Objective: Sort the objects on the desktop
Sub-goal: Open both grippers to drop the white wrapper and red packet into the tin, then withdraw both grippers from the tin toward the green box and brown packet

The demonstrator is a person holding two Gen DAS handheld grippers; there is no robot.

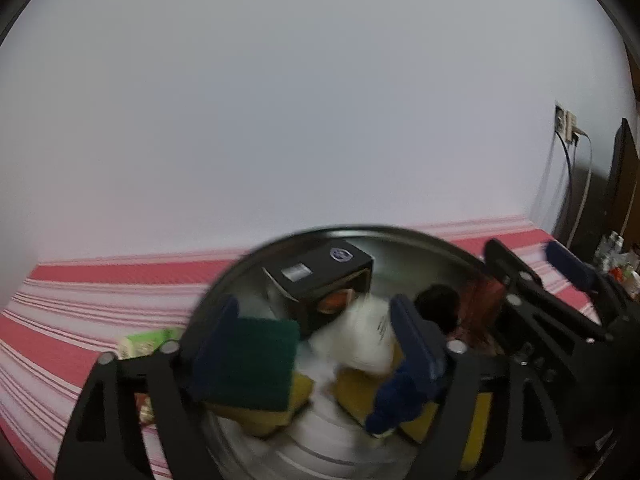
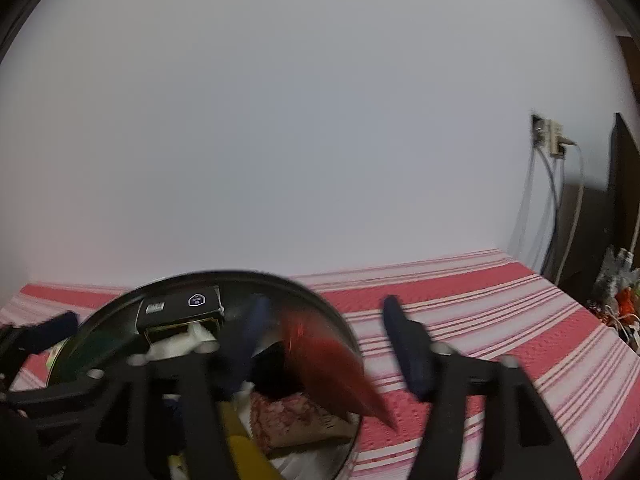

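Observation:
A round metal basin (image 1: 400, 240) sits on a red and white striped cloth and holds a black box (image 1: 320, 276), a white packet (image 1: 368, 332), yellow sponges and a red packet (image 1: 480, 300). My left gripper (image 1: 320, 344) is open over the basin; a green and yellow sponge (image 1: 256, 364) lies against its left finger (image 1: 224, 320), loose. My right gripper (image 2: 332, 344) is open over the basin's right rim (image 2: 328, 304). A blurred red packet (image 2: 332, 364) lies between its fingers, untouched by them. The black box (image 2: 180, 308) shows there too.
A green packet (image 1: 144, 342) lies on the cloth left of the basin. A wall socket with cables (image 2: 548, 140) and dark furniture stand at the right. Small clutter (image 2: 616, 292) sits past the cloth's right edge. A white wall is behind.

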